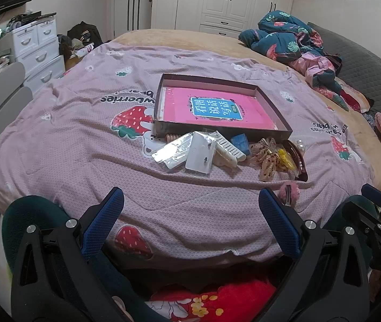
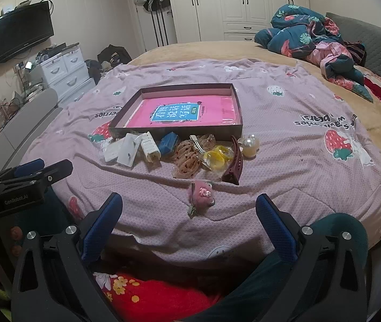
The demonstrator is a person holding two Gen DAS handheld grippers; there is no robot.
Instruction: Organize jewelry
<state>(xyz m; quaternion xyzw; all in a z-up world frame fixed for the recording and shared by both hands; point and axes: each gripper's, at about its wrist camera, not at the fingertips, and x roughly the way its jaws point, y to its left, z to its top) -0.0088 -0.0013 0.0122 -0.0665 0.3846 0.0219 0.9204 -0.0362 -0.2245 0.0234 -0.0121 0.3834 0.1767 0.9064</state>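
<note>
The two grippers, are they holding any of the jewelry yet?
No. The left gripper and the right gripper are both open and empty, above the bed cover.

Shallow box (image 2: 179, 131) on bed (image 2: 284, 145), well ahead of jaws; book (image 2: 182, 114) flat inside. Between box and jaws, row of small items: cards (image 2: 126, 150) left, comb (image 2: 150, 146) beside them, hair claw (image 2: 234, 161) right, pearl clip (image 2: 251, 145) behind claw. Fluffy clip (image 2: 201, 194) lies alone, nearest jaws.
</note>
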